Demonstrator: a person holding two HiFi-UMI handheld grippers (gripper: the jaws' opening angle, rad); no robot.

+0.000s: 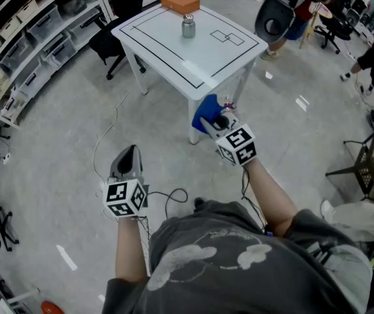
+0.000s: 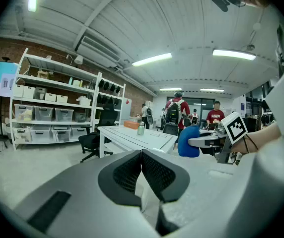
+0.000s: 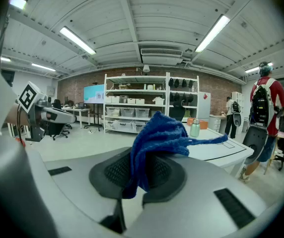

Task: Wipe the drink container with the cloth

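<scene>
A small metal drink container stands upright near the far side of the white table; it also shows in the left gripper view and the right gripper view. My right gripper is shut on a blue cloth, held in the air in front of the table's near corner; the cloth bunches between the jaws. My left gripper is shut with nothing in it, lower left, well short of the table. The blue cloth appears in its view too.
An orange box lies on the table behind the container. Shelving with bins runs along the left, with a black chair beside the table. People and office chairs stand at the far right. A cable trails on the floor.
</scene>
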